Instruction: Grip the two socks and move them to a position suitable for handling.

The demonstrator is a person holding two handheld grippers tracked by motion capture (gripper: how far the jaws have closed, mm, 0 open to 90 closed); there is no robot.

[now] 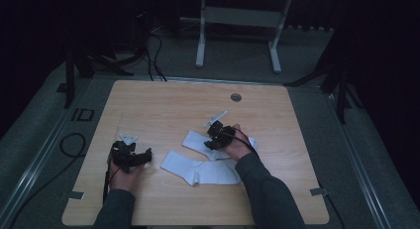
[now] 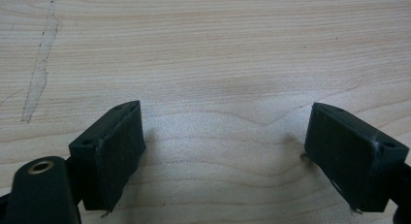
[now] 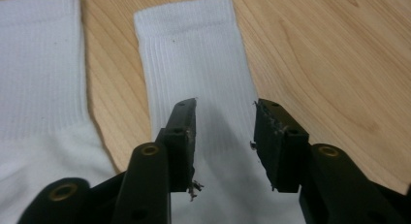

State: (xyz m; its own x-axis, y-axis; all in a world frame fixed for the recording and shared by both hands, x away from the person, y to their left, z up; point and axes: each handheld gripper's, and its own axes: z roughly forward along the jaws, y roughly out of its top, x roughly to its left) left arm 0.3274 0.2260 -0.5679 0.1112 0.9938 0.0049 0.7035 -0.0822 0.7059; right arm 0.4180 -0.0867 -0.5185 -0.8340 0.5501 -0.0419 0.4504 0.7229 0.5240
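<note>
Two white socks lie flat on the wooden table (image 1: 148, 105). The nearer sock (image 1: 200, 170) lies stretched out across the table in front of the person. The farther sock (image 1: 194, 140) runs under my right gripper (image 1: 214, 139). In the right gripper view its ribbed cuff (image 3: 194, 54) points away from me, and my right gripper (image 3: 225, 136) hovers over its leg with the jaws partly apart and nothing pinched between them. The other sock (image 3: 39, 88) lies to the left there. My left gripper (image 1: 136, 157) rests at the table's left, and its jaws (image 2: 223, 146) stand wide open over bare wood.
A round cable grommet (image 1: 236, 97) sits near the table's far edge. A white desk frame (image 1: 237, 35) stands on the floor behind the table. A black cable (image 1: 73, 144) loops on the floor at the left. A pale scratch (image 2: 41, 64) marks the wood ahead of my left gripper.
</note>
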